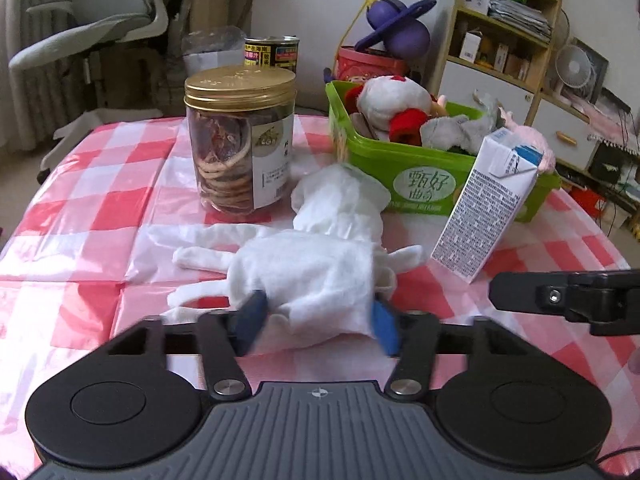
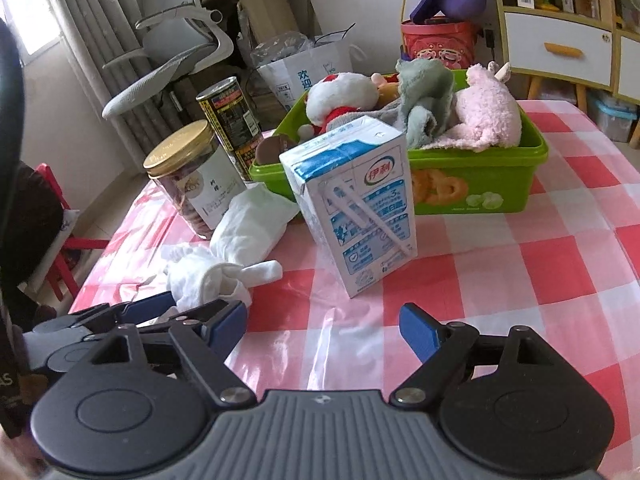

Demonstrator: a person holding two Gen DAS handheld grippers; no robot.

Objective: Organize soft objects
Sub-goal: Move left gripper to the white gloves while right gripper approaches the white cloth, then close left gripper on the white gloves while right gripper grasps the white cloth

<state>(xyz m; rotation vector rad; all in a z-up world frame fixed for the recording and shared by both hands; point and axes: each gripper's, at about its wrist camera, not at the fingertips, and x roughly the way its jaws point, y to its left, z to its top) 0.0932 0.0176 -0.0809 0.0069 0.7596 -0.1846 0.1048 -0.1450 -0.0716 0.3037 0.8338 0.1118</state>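
Note:
White gloves [image 1: 316, 256] lie in a heap on the checked tablecloth, also in the right wrist view [image 2: 240, 248]. My left gripper [image 1: 318, 316] has its blue pads on either side of the nearest glove and is closed on it. A green bin [image 1: 404, 168] behind holds a white-and-red plush [image 1: 388, 98], a grey cloth [image 2: 424, 88] and a pink plush [image 2: 488, 108]. My right gripper [image 2: 322, 330] is open and empty, low over the table in front of the milk carton [image 2: 356, 200].
A clear jar with a gold lid [image 1: 240, 140] stands left of the gloves, a dark tin can [image 1: 272, 52] behind it. The milk carton [image 1: 488, 204] stands right of the gloves. The right gripper's finger [image 1: 560, 296] shows at the right edge.

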